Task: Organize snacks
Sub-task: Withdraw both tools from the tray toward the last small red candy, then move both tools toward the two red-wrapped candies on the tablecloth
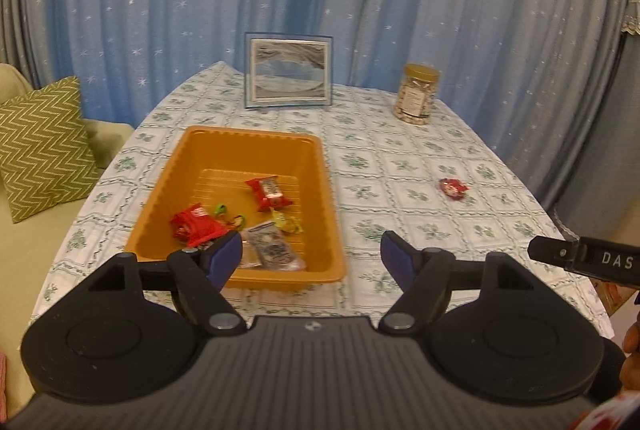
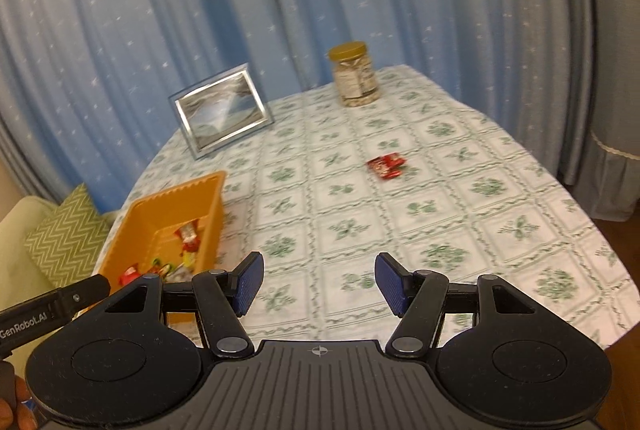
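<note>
An orange tray (image 1: 192, 158) sits on the left of the table and holds several snack packets, among them a red packet (image 1: 269, 193) and a silver packet (image 1: 269, 248). The tray also shows in the right wrist view (image 2: 160, 206). One red snack packet (image 1: 453, 187) lies alone on the tablecloth to the right, also in the right wrist view (image 2: 386, 165). My left gripper (image 1: 312, 258) is open and empty above the tray's near right corner. My right gripper (image 2: 319, 284) is open and empty above the cloth, well short of the lone packet.
A framed picture (image 1: 288, 72) stands at the back of the table, and a gold-lidded jar (image 1: 417, 94) at the back right. A floral tablecloth (image 1: 400, 230) covers the table. A sofa with a green zigzag cushion (image 1: 40, 146) is on the left. Blue curtains hang behind.
</note>
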